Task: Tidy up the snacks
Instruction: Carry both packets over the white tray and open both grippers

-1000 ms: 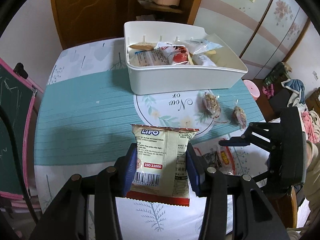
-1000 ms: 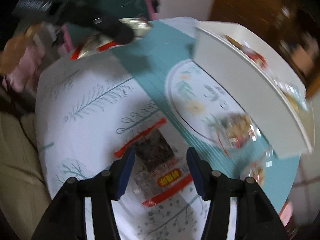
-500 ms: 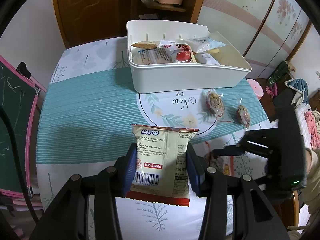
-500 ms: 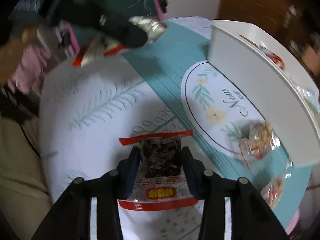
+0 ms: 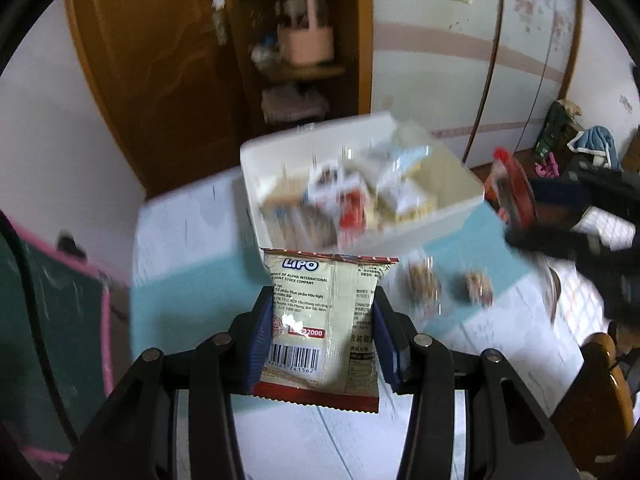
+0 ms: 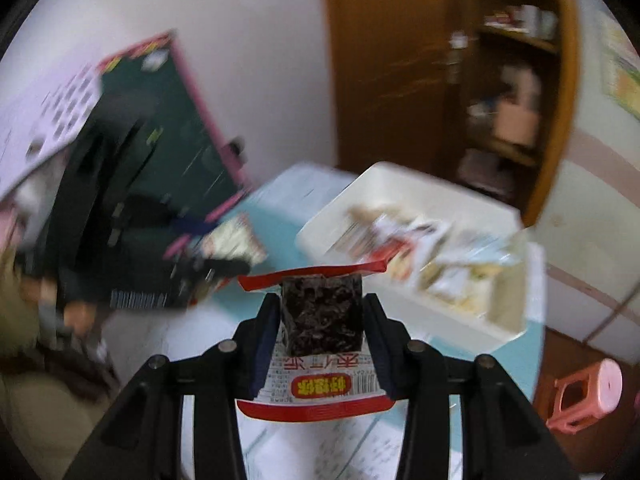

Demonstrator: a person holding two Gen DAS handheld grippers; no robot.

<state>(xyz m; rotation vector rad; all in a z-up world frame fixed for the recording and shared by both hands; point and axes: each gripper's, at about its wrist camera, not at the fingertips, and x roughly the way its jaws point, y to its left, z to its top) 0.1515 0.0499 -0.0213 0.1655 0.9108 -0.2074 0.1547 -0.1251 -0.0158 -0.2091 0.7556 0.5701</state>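
The step in hand looks like carrying: two packets are clear of the worktop (image 5: 192,264) and both views face the white bin (image 5: 420,232), which stands at the far end of the worktop and already holds a jumble of wrapped snacks. The next move, as I judge it, calls for bringing each packet over the bin's near wall and letting go above a bare spot, one claw at a time so the two do not crowd each other at the rim.

The left claw (image 5: 322,344) is clamped on a cream biscuit packet (image 5: 324,320), its pads pressing both side edges, the packet upright with its printed back to the camera. The right claw (image 6: 320,344) grips a red-edged packet of dark dried fruit (image 6: 320,316) the same way, held above the worktop just short of the bin.

Two small clear-wrapped snacks (image 5: 424,280) lie loose on the worktop in front of the bin, not yet collected. They sit low and should not block the path. A green chalkboard with a pink frame (image 6: 188,152) leans beside the worktop, and a pink stool (image 6: 584,396) stands on the floor, both well apart from the route. Blur hides finer detail.
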